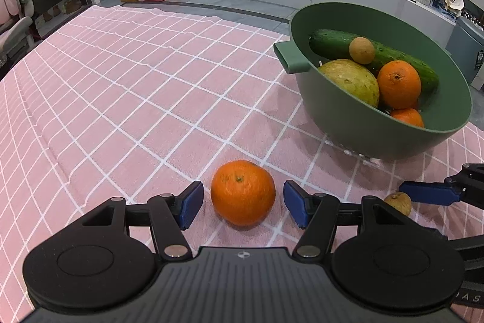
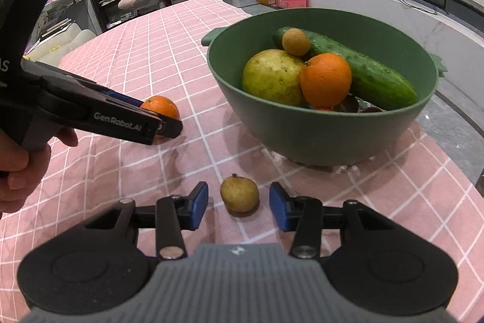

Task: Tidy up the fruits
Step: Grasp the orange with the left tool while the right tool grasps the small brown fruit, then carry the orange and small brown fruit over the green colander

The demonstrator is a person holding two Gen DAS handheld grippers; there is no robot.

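— Pink checked cloth (image 1: 127, 99) is being seen spread over the table. What is being held?

— Nothing. The left gripper (image 1: 243, 203) is being kept released, its pads either side of an orange (image 1: 243, 192) lying on the cloth, not touching it. The right gripper (image 2: 239, 206) is likewise spread around a small brown fruit (image 2: 239, 193).

— And the rest?

— A cucumber (image 2: 363, 71), more oranges and a yellow-green fruit (image 2: 272, 77) are being held in the green bowl (image 2: 317, 129) nearby.
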